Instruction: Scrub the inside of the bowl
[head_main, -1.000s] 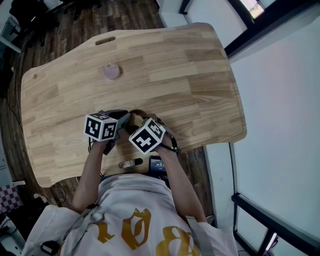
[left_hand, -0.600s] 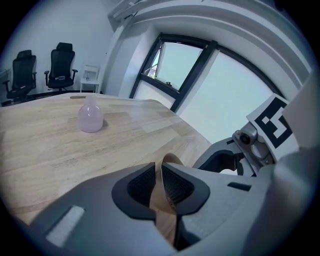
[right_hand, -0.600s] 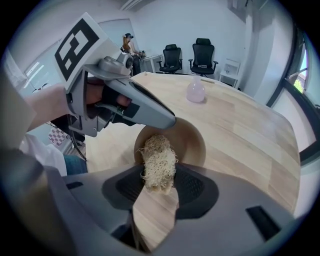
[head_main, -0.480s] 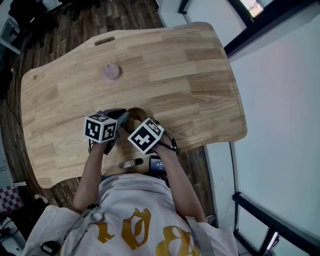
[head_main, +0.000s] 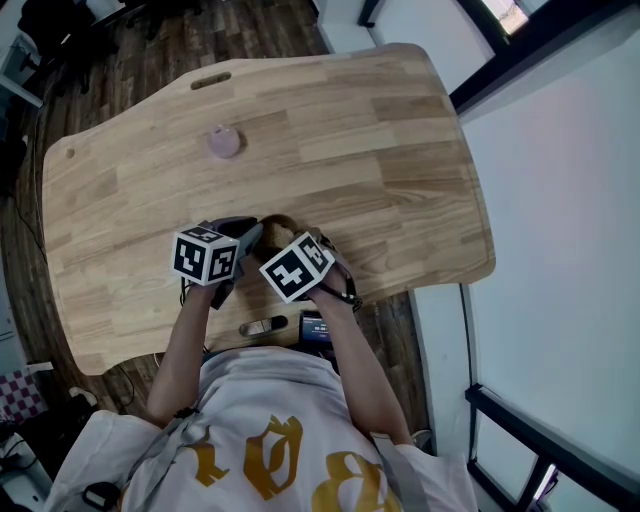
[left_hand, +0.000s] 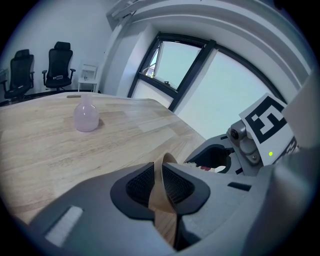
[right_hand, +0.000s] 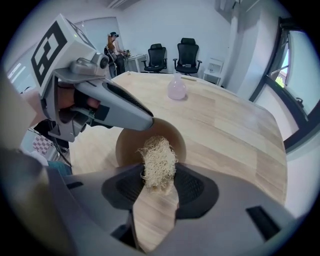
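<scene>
A small brown bowl (head_main: 277, 228) sits tilted near the table's front edge. My left gripper (left_hand: 161, 172) is shut on its thin rim (left_hand: 166, 161); its jaws have just eased open slightly, and the rim is still pinched between the pads. My right gripper (right_hand: 159, 186) points steeply down and is shut on a pale fibrous scrubber (right_hand: 159, 161). The scrubber's tuft reaches over the near rim into the bowl (right_hand: 131, 145). In the right gripper view the left gripper (right_hand: 144, 120) holds the bowl's far left rim. The head view shows both marker cubes close together over the bowl.
A pink bottle (head_main: 222, 142) stands further back on the wooden table (head_main: 380, 150). A dark phone-like device (head_main: 314, 326) and a small dark object (head_main: 262, 326) lie at the front edge beside the person. Office chairs (right_hand: 172, 57) stand beyond the table.
The right gripper with the scrubber shifted slightly left and then back right over the bowl. The left gripper and the bowl stayed in place.
</scene>
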